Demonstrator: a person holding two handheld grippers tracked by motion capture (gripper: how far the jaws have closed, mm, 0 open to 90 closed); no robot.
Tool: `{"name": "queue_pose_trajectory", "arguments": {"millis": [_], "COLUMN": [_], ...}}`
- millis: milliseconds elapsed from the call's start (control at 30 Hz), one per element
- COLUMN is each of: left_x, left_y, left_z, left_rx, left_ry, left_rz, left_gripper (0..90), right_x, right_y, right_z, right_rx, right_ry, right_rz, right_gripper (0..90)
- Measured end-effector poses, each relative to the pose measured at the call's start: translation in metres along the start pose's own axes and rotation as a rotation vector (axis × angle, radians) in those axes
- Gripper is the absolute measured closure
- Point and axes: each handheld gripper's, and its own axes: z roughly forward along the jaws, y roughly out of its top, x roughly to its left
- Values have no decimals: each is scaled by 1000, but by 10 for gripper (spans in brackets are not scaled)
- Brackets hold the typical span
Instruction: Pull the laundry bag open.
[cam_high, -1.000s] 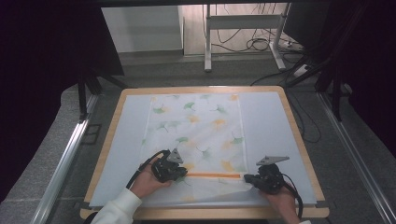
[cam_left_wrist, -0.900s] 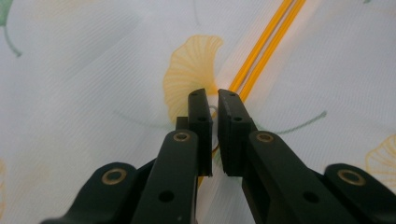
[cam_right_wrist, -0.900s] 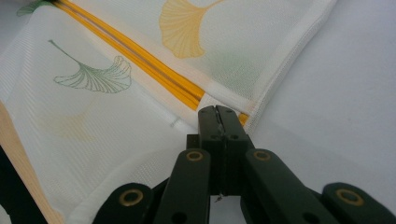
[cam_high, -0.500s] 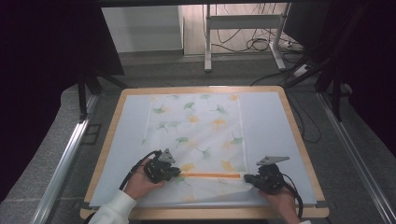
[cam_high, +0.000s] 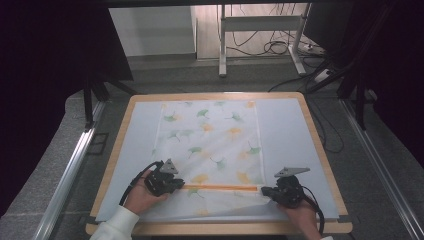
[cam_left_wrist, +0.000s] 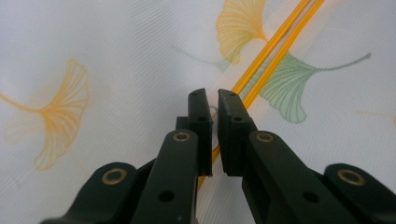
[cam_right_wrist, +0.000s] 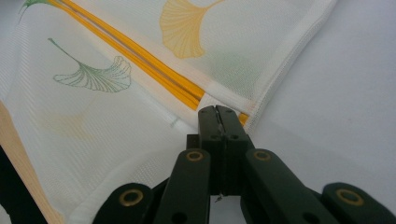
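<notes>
A white mesh bag (cam_high: 210, 135) printed with green and yellow ginkgo leaves lies flat on the pale mat. An orange zipper (cam_high: 220, 188) runs across it near its front end. My left gripper (cam_high: 180, 184) sits at the zipper's left end. Its jaws stand a sliver apart, pinching a small pale zipper pull (cam_left_wrist: 213, 112) over the orange line (cam_left_wrist: 275, 42). My right gripper (cam_high: 264, 191) is at the zipper's right end. In the right gripper view it (cam_right_wrist: 217, 111) is shut on the bag's hemmed edge, just where the orange zipper (cam_right_wrist: 140, 60) ends.
The pale mat (cam_high: 285, 130) covers a wooden-rimmed table (cam_high: 320, 150). Bare mat flanks the bag on both sides. Dark floor, metal rails and cables lie beyond the table's far edge. The person's hands reach in from the front edge.
My left gripper has slid leftward along the zipper, so more of the orange line shows between the two grippers. The right gripper has held still.
</notes>
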Motion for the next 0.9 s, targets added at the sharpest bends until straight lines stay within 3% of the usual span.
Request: {"name": "queue_pose_trajectory", "arguments": {"millis": [900], "left_x": [16], "left_y": [-24], "left_z": [-17], "left_rx": [4], "left_ry": [40], "left_rz": [-46], "left_gripper": [853], "right_x": [0], "right_y": [0], "right_z": [0], "right_rx": [2], "right_ry": [-2], "right_rz": [-2], "right_gripper": [896]}}
